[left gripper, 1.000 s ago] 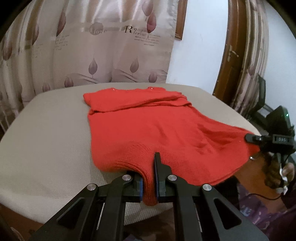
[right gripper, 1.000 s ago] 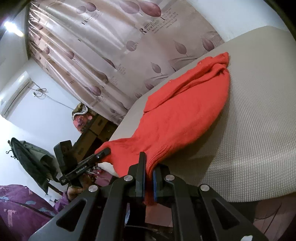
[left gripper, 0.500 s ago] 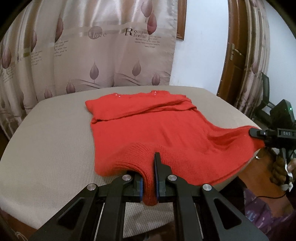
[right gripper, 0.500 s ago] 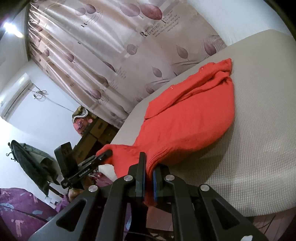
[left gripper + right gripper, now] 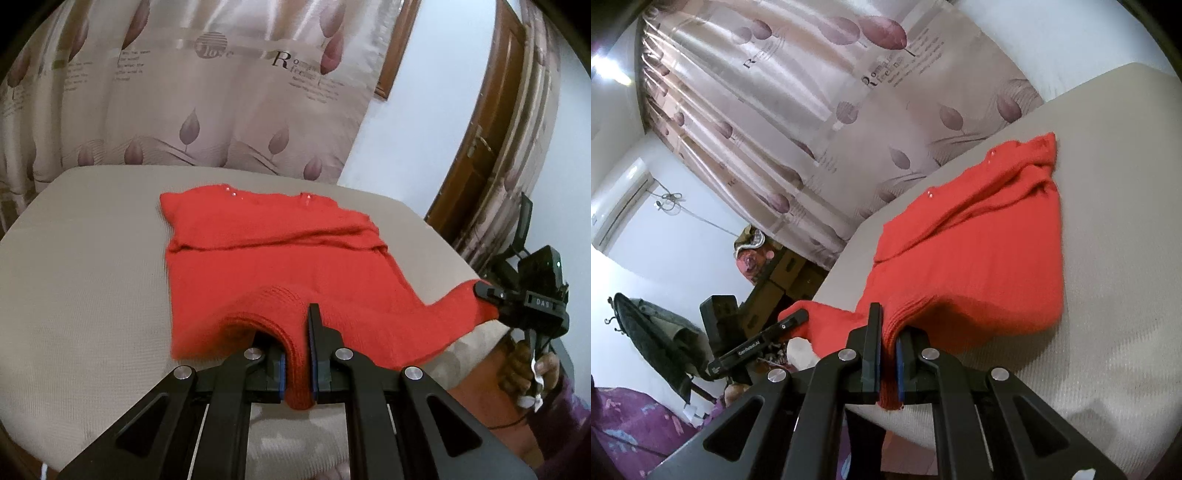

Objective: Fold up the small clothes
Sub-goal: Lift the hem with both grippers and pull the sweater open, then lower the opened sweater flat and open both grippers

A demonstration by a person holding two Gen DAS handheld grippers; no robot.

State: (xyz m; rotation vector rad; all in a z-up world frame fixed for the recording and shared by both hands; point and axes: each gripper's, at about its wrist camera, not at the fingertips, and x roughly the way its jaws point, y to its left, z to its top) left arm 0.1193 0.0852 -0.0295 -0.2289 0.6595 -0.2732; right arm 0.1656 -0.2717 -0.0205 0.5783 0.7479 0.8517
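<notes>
A small red knitted garment (image 5: 280, 258) lies spread on the beige padded table (image 5: 81, 280), its top end folded over at the far side. My left gripper (image 5: 297, 354) is shut on the near hem and holds it lifted a little. My right gripper (image 5: 888, 354) is shut on the hem's other corner; it also shows in the left wrist view (image 5: 487, 291) at the table's right edge. The garment (image 5: 979, 258) sags between the two grips. The left gripper shows in the right wrist view (image 5: 794, 319).
A leaf-patterned curtain (image 5: 207, 103) hangs behind the table. A wooden door (image 5: 491, 122) stands at the right. Cardboard boxes (image 5: 783, 280) and a dark coat on a rack (image 5: 646, 325) stand beyond the table's left side. The table edge (image 5: 960, 435) runs close below my right gripper.
Both grippers have carried the near hem up and forward over the table toward the far end. The hem now bulges upward ahead of each gripper.
</notes>
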